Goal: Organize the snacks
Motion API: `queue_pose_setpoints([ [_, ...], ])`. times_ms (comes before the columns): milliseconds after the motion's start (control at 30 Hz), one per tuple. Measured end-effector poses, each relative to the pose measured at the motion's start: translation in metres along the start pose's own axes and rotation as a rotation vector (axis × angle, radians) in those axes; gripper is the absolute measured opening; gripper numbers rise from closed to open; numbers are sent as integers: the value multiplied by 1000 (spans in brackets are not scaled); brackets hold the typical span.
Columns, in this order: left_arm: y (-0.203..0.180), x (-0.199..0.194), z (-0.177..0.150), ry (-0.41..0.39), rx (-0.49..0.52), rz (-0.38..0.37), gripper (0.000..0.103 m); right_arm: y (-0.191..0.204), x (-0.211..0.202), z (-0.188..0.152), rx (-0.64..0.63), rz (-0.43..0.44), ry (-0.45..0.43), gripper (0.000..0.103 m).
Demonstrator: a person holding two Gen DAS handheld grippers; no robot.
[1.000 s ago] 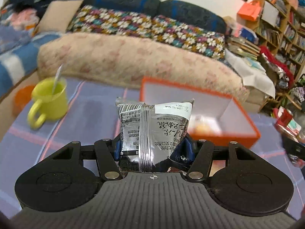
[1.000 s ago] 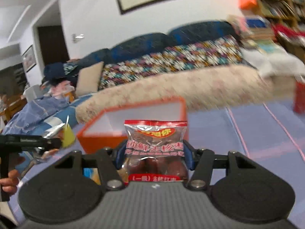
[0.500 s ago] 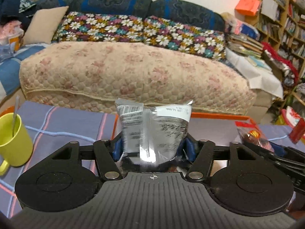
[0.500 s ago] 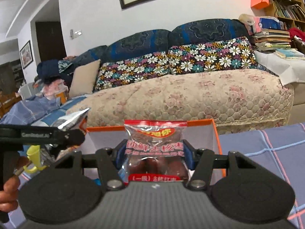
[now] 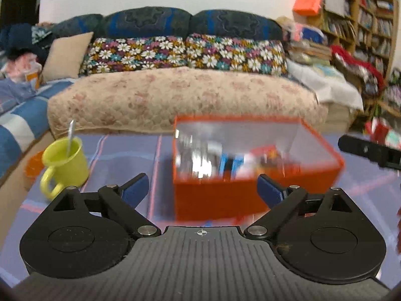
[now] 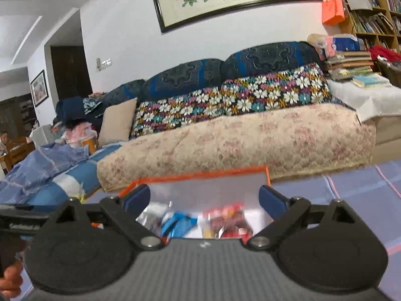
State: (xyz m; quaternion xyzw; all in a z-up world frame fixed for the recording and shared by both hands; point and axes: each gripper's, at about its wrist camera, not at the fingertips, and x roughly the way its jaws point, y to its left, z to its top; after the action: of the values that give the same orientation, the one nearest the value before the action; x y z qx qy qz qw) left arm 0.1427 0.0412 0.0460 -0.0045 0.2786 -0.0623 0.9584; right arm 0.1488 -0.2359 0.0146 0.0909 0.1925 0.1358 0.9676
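- Floral quilting covers the sofa (image 5: 180, 97) across the back of both my views, with a flowered throw (image 6: 233, 100) along its backrest.
- Purple checked cloth covers the table (image 5: 125, 155) in front of it.
- Orange box (image 5: 253, 170) stands on that cloth, white inside, straight ahead of my left gripper (image 5: 202, 188) and just below my right gripper (image 6: 204, 198).
- My left gripper's jaws have just been opening and stand wide with nothing between the blue pads; it tilts down toward the box's near wall.
- My right gripper's jaws have likewise just been opening; they are spread, pads bare, above the box's near edge.
- Silver packet (image 5: 198, 158) lies inside the box at its left end, blurred.
- Red packet (image 6: 230, 219) lies inside too, toward the right, next to a blue wrapper (image 6: 178, 223).
- Printing on the packets is too smeared to read.
- Yellow mug (image 5: 65, 163) with a spoon (image 5: 70, 135) in it sits on the cloth, left of the box and apart from it.
- At the left edge of the right view, fingers (image 6: 11, 279) of my left hand show around its handle.
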Motion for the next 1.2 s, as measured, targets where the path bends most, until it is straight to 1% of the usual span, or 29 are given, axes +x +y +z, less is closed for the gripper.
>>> queue_pose_setpoints([
  [67, -2, -13, -28, 35, 37, 1, 65, -3, -19, -19, -5, -22, 38, 94],
  [133, -3, -21, -54, 89, 45, 2, 66, -9, -39, -39, 20, -34, 73, 94],
  [233, 5, -20, -76, 171, -16, -31, 66, -22, -65, -64, 89, -33, 120, 94],
  [300, 9, -13, -76, 195, -62, -20, 65, -29, -74, -74, 124, -52, 139, 94],
  [400, 10, 0, -72, 192, -117, -16, 67, -37, -80, -78, 163, -69, 135, 94],
  [500, 6, 23, -67, 232, -140, -29, 67, -40, -77, -77, 183, -66, 123, 94],
  [533, 5, 30, -65, 253, -140, -17, 67, -40, -74, -77, 185, -61, 130, 94],
  [567, 2, 36, -66, 271, -134, -1, 64, -40, -72, -78, 186, -56, 137, 94],
  [600, 0, 39, -67, 274, -121, 4, 56, -40, -69, -78, 182, -49, 146, 94],
  [633, 0, 39, -68, 272, -108, 6, 50, -39, -66, -79, 174, -45, 158, 94],
  [667, 1, 36, -70, 266, -97, 0, 35, -38, -64, -79, 166, -42, 167, 94],
  [700, 2, 33, -71, 264, -89, -6, 29, -37, -63, -80, 156, -39, 177, 94],
  [733, 4, 30, -72, 260, -86, -5, 28, -37, -63, -80, 149, -37, 182, 94],
  [800, 11, 23, -77, 263, -81, -25, 22, -37, -64, -82, 136, -38, 187, 94],
  [867, 19, 19, -81, 277, -78, -35, 19, -38, -64, -84, 126, -43, 197, 94],
  [1000, 36, 13, -87, 298, -81, -8, 26, -37, -58, -87, 141, -40, 213, 94],
  [1033, 41, 10, -87, 292, -96, -13, 31, -36, -56, -86, 147, -35, 206, 94],
  [1067, 46, 6, -86, 275, -121, -20, 45, -33, -54, -84, 151, -28, 195, 94],
  [1100, 50, 1, -84, 254, -141, -23, 56, -29, -51, -82, 152, -20, 180, 94],
  [1167, 56, -7, -79, 208, -170, -20, 60, -17, -43, -76, 136, -11, 150, 94],
  [1200, 57, -8, -77, 198, -178, -18, 60, -9, -36, -74, 115, -15, 143, 94],
])
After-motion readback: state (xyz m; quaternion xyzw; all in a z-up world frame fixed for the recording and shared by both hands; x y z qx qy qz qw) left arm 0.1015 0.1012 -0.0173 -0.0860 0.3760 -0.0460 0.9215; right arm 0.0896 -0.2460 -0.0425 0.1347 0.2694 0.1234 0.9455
